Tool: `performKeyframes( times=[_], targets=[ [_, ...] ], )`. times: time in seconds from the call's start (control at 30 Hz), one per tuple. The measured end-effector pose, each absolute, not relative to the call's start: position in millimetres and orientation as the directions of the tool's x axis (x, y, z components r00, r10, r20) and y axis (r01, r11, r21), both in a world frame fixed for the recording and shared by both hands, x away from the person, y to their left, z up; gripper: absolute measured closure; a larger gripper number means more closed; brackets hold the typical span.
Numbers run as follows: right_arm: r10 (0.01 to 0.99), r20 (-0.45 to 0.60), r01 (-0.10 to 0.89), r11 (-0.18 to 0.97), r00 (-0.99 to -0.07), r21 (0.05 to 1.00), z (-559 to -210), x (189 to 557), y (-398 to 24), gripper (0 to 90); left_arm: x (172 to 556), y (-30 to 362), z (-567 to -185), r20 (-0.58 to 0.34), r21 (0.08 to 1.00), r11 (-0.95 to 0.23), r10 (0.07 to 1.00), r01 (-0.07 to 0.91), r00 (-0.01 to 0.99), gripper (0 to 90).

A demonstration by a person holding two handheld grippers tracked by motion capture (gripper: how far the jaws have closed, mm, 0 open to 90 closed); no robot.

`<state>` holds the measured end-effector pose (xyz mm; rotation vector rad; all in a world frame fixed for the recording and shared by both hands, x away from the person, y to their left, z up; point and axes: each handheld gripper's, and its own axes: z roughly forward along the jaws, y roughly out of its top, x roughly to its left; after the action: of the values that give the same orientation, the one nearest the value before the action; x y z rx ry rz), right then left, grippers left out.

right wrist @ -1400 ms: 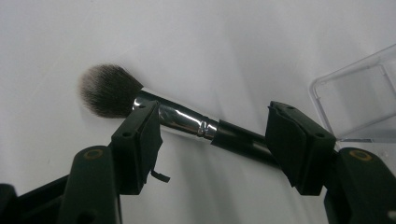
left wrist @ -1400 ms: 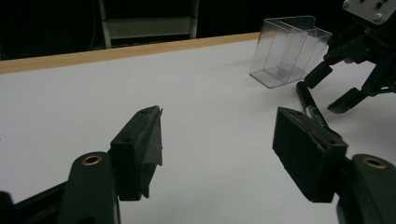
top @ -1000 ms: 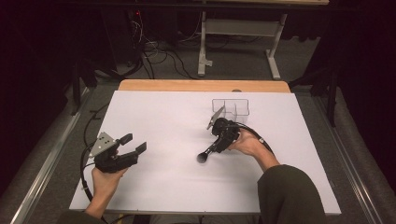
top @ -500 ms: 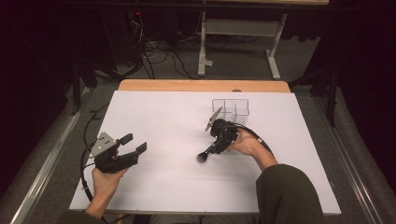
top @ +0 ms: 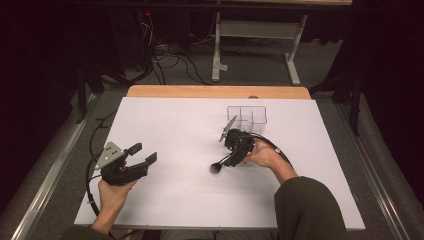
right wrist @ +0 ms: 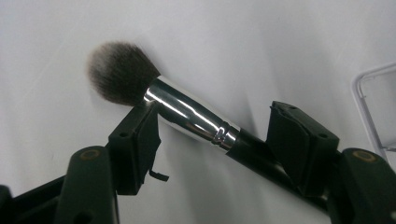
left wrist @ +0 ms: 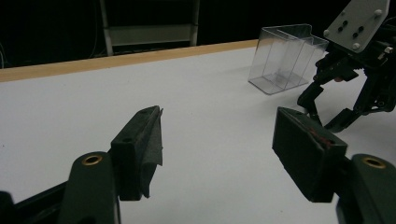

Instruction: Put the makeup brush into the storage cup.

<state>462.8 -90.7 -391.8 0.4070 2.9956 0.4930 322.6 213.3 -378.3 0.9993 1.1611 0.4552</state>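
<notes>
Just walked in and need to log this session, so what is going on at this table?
A person holds a two-jaw tool in each hand over a white table. The right tool straddles a black-handled makeup brush with a silver ferrule; its jaws have just closed a little, with gaps still visible. The left tool hangs open with nothing between its jaws. A clear plastic divided box stands farther back.

I find nothing to read anywhere: no words, labels, brand marks or numbers on the brush (right wrist: 187,112), on the clear box (left wrist: 286,58), on the white surface (top: 175,130), or on my own jaws.
</notes>
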Motion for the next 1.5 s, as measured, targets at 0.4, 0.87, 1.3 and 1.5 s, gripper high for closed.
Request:
performKeyframes(
  times=[0.4,0.87,1.3,1.5],
  targets=[
    [0.306,-0.015,0.289,0.912,-0.952,0.293,-391.8,463.5,-93.1,45.9,323.0,213.5,-378.2,-0.545,0.837,0.516,0.752,0.184,0.37,31.9],
    [0.325,-0.019,0.308,0.912,-0.945,0.27,-392.0,462.7,-90.9,52.6,322.9,212.3,-379.0,-0.54,0.841,0.507,0.755,0.19,0.372,31.8],
    [0.342,-0.012,0.328,0.91,-0.94,0.253,-393.7,462.9,-90.6,62.0,323.3,212.2,-379.4,-0.54,0.841,0.505,0.755,0.195,0.372,31.8],
    [0.359,-0.008,0.346,0.906,-0.933,0.246,-395.0,463.5,-90.5,65.0,323.6,212.2,-379.3,-0.545,0.837,0.511,0.753,0.196,0.367,31.3]
  ],
)
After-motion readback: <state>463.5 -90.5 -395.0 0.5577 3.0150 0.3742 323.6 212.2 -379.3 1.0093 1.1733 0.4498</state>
